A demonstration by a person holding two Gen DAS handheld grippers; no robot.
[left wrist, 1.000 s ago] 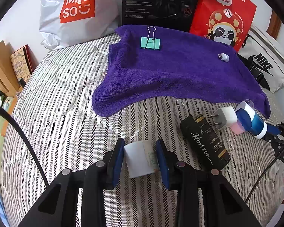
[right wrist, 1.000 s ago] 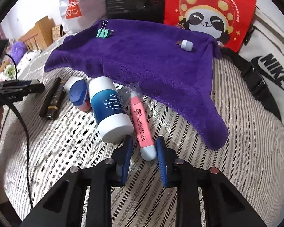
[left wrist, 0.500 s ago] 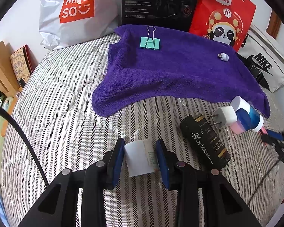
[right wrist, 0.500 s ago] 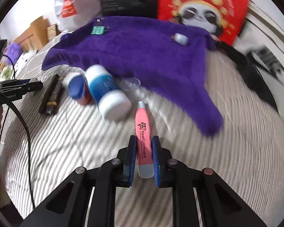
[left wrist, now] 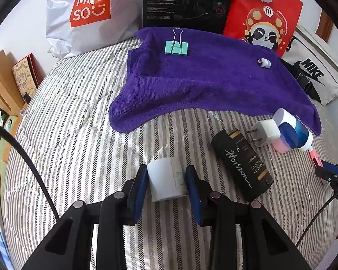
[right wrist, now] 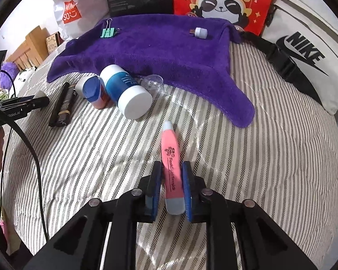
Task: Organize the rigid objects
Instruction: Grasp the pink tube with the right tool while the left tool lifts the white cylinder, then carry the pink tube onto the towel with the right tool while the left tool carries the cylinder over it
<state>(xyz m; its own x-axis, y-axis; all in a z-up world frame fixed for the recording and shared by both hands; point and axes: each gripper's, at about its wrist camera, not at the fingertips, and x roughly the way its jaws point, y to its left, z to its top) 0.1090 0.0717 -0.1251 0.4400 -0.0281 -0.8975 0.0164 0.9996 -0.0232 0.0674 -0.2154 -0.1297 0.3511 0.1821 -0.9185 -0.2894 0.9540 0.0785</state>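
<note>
Left wrist view: your left gripper (left wrist: 166, 181) clamps a white roll (left wrist: 165, 181); purple towel (left wrist: 214, 78) lies ahead.
Right wrist view: your right gripper (right wrist: 171, 187) grips a pink tube (right wrist: 171, 164), long axis pointing forward toward that towel.

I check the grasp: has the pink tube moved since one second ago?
Yes. The pink tube, shut in the right tongs, has moved away from the blue-and-white bottle, nearer the camera.

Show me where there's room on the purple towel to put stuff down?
The purple towel is bare between the green binder clip and the small USB plug, and across its near half. Its near right corner is crowded by the blue-and-white bottle.
</note>
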